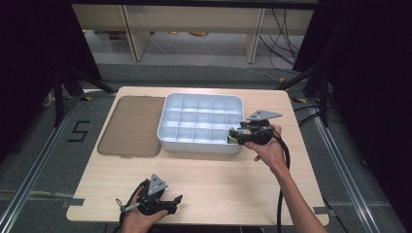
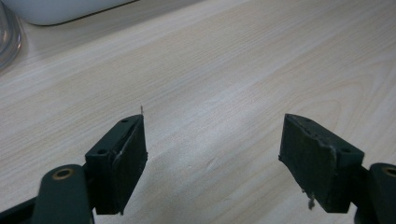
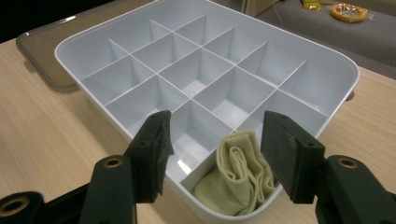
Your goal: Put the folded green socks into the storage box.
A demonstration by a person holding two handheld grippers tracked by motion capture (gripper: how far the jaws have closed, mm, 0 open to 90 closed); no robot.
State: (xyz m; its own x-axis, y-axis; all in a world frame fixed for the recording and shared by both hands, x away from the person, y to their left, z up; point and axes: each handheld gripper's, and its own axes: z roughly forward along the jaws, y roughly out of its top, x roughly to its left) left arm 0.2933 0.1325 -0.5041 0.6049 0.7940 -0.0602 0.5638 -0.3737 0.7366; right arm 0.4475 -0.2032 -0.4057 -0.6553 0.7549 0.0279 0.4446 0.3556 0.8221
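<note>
Now the right gripper [image 3: 212, 151] hung over the near right corner of the white divided box [image 1: 167, 108], and its jaws were apart, pressing on nothing. A rolled pale yellow cloth [image 3: 238, 179] sat in that corner pocket, probably dropped there to be stored. At the near edge of the wooden table [image 1: 223, 179], the left gripper [image 2: 212, 161] waited, released too. Left of the box lay its brown lid [image 1: 130, 126].

A light wooden table [image 1: 204, 189] stands on a grey floor [image 1: 39, 160] marked with a black numeral 5 [image 1: 78, 131]. Behind it are pale wooden furniture legs [image 1: 252, 41], loose black cables [image 1: 284, 34] and black curtains [image 1: 29, 53] at both sides.
</note>
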